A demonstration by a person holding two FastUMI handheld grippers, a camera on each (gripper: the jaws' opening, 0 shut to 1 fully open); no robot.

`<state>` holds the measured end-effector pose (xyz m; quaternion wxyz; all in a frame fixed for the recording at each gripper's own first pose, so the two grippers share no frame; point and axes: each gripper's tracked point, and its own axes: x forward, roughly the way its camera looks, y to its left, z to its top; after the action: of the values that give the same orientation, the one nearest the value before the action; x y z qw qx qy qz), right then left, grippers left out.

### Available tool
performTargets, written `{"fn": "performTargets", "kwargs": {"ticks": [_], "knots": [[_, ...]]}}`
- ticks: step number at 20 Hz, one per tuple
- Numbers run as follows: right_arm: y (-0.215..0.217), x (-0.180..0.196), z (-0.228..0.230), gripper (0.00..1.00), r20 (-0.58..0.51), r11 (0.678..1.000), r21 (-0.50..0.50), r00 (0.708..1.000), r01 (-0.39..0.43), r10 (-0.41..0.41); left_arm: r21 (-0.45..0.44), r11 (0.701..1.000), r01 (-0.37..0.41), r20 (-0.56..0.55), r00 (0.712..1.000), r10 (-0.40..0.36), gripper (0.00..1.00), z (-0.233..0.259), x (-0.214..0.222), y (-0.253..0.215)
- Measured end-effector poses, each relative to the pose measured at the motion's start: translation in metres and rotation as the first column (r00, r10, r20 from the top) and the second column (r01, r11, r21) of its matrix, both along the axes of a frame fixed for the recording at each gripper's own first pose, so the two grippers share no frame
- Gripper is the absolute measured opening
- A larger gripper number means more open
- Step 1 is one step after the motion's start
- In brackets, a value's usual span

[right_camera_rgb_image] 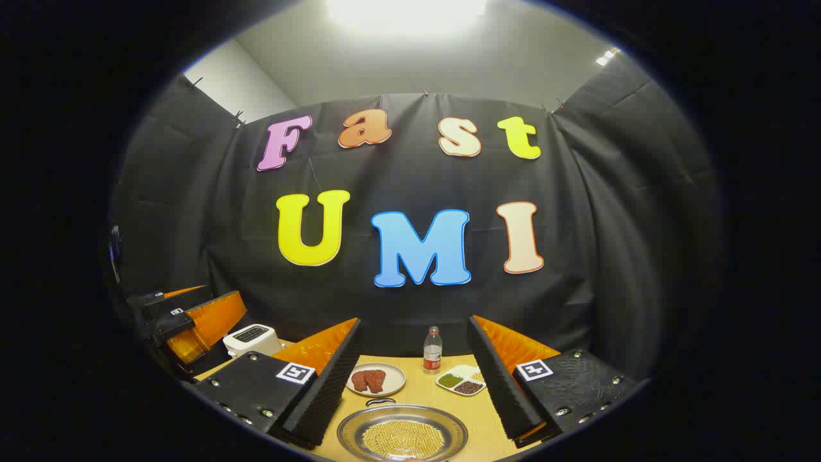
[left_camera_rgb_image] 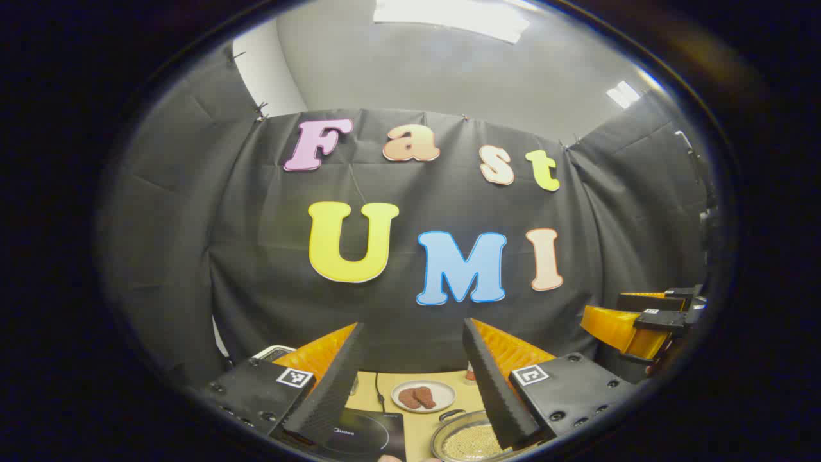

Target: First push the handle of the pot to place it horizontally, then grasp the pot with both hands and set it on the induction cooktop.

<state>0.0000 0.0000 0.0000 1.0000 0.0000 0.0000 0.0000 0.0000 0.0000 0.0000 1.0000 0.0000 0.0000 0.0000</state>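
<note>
Right gripper (right_camera_rgb_image: 410,385) hangs above the worktop (right_camera_rgb_image: 481,410), fingers (right_camera_rgb_image: 321,385) spread wide with nothing between them. Below sits the pot (right_camera_rgb_image: 403,433) full of yellowish grains, handle (right_camera_rgb_image: 380,402) at its far rim. Behind it: a plate of meat (right_camera_rgb_image: 375,380), a bottle (right_camera_rgb_image: 433,350), a divided dish (right_camera_rgb_image: 463,380). Toaster (right_camera_rgb_image: 251,338) off left, near the other gripper (right_camera_rgb_image: 192,321).

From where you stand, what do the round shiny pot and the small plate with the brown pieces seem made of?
The round silvery pot looks like polished metal, probably steel: its rim mirrors light. The small white plate looks like glazed ceramic, possibly plastic: smooth and evenly pale.
</note>
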Motion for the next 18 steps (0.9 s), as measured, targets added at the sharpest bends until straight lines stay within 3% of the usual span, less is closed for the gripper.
{"fn": "performTargets", "kwargs": {"ticks": [16, 18], "knots": [[-0.004, -0.005, -0.008, 0.98, -0.046, 1.000, 0.017, 0.999, -0.010, 0.011, 0.022, 1.000, 0.004, -0.016, 1.000, -0.004, 0.99, 0.002, -0.010, -0.009], [-0.003, -0.005, -0.012, 0.98, -0.055, 0.999, 0.033, 0.998, -0.024, 0.026, 0.015, 1.000, 0.015, -0.022, 1.000, -0.014, 0.95, 0.001, -0.010, -0.013]]}}
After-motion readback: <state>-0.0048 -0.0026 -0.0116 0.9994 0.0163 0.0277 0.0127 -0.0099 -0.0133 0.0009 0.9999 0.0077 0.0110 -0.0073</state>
